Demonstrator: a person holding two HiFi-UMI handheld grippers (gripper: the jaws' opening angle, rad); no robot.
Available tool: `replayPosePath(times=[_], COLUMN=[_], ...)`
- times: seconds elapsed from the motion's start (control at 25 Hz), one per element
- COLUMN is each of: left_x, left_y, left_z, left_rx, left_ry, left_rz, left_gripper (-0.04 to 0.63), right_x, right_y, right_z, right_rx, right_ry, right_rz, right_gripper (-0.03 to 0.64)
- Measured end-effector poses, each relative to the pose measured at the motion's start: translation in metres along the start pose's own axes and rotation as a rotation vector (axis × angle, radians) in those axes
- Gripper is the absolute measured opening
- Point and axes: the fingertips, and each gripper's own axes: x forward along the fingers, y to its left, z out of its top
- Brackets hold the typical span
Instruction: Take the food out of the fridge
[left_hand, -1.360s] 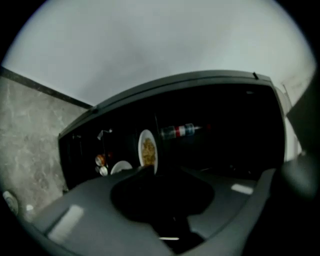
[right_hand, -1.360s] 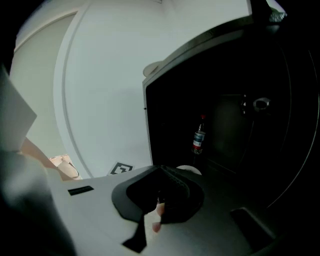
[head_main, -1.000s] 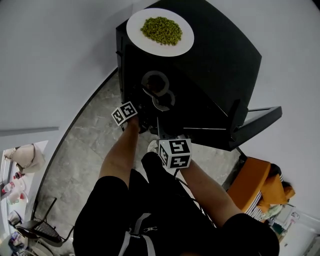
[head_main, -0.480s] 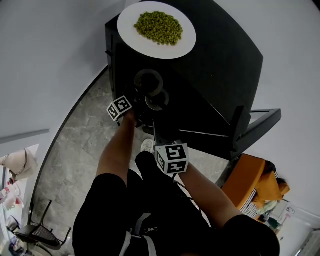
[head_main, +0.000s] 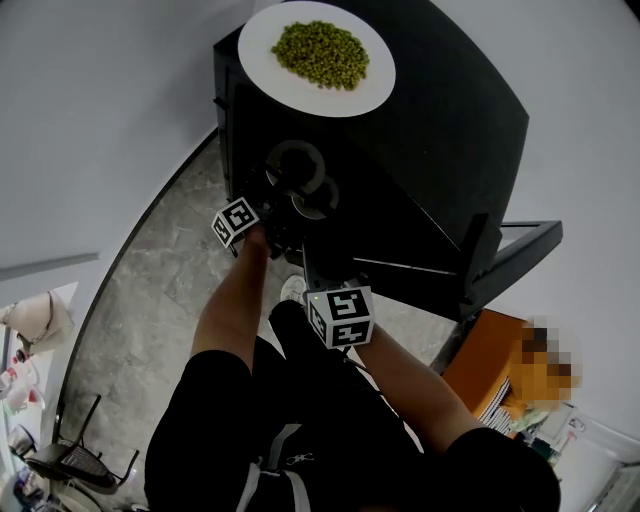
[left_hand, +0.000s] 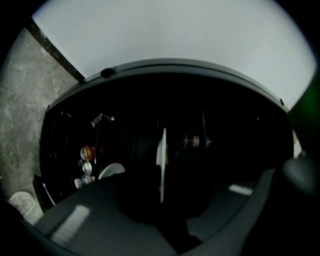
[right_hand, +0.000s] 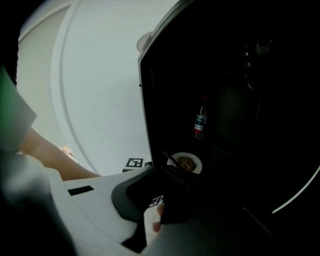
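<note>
— While the left gripper reaches into the open black box-shaped fridge, where is the food?
— One round white plate of small green peas sits on the fridge's top. A second round white plate with brownish food is inside on a dark shelf. In the right gripper view it lies just below a slim upright bottle with a blue label.
— And the left gripper's jaws?
— They have just been closing and stand nearly together. In the left gripper view the inner plate shows edge-on, its rim running down between them. That view is too dark to tell whether the pads press on the rim.
— The right gripper?
— Its jaws are together with nothing in them. It is held just outside the fridge's opening, tilted downward.
— Anything else?
— A few small round containers sit at the left of the left gripper view. The black fridge door stands swung open at the right of the head view, above the grey stone floor.
</note>
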Motion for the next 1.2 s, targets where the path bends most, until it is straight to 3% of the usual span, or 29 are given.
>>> replayPosePath(times=[0.28, 0.72, 1.04, 1.2], left_x=[-0.033, -0.139, -0.210, -0.239], left_y=[-0.006, -0.002, -0.072, -0.124], left_z=[-0.002, -0.011, -0.006, -0.011], left_rx=[-0.029, -0.025, -0.017, 0.006], left_ry=[-0.027, -0.078, -0.108, -0.069], left_rz=[-0.033, 0.063, 0.086, 0.109], left_gripper=[0.023, 0.018, 0.017, 0.018], right_x=[-0.003, -0.005, -0.029, -0.046], right_y=[0.008, 0.029, 0.031, 0.036], right_z=[0.002, 0.014, 0.029, 0.043], right_rx=[0.004, 0.016, -0.007, 0.049], right_ry=[-0.005, -0.014, -0.060, -0.088], right_rz=[0.014, 0.047, 0.019, -0.003], right_gripper=[-0.011, -0.011, -0.009, -0.011])
